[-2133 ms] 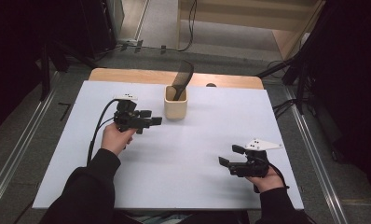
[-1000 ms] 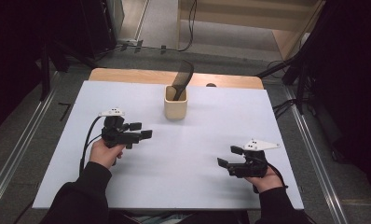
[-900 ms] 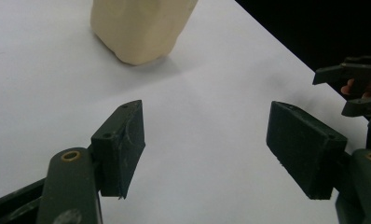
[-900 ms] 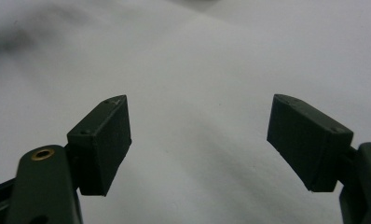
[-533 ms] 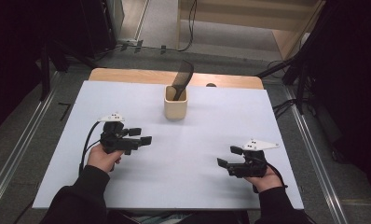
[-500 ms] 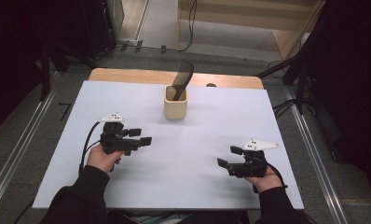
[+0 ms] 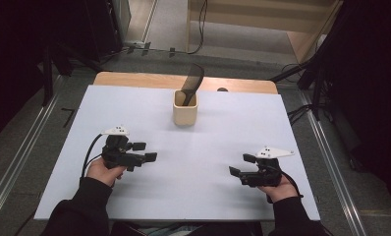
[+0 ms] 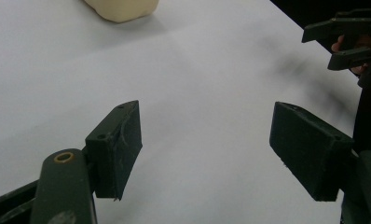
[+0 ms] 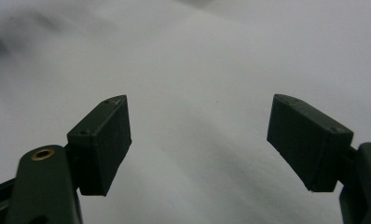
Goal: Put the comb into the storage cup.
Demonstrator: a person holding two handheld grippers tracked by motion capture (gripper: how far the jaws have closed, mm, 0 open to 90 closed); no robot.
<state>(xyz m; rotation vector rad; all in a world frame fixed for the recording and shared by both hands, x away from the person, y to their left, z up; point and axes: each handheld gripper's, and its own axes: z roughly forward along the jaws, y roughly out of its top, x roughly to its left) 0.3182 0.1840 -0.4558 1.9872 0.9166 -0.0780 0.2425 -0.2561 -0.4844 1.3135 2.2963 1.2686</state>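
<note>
A cream cup (image 7: 185, 110) stands at the far middle of the white table (image 7: 218, 132), with a black spatula (image 7: 192, 81) leaning out of it. My left gripper (image 7: 145, 151) hovers at the near left and points right; its jaws have just been opening and hold nothing. In the left gripper view the left gripper (image 8: 207, 126) stands wide over bare table, with the cup (image 8: 120, 8) at the top edge. My right gripper (image 7: 241, 164) rests at the near right, open and pointing left. The right gripper view has the right gripper (image 9: 197, 121) spread over blank table.
A wooden strip (image 7: 134, 78) runs along the table's far edge. Cables and dark stands lie on the floor beyond it. The other hand's gripper (image 8: 346, 42) appears at the top right of the left gripper view.
The left hand has drawn back from beside the cup toward the near left of the table. The right hand has stayed where it was.
</note>
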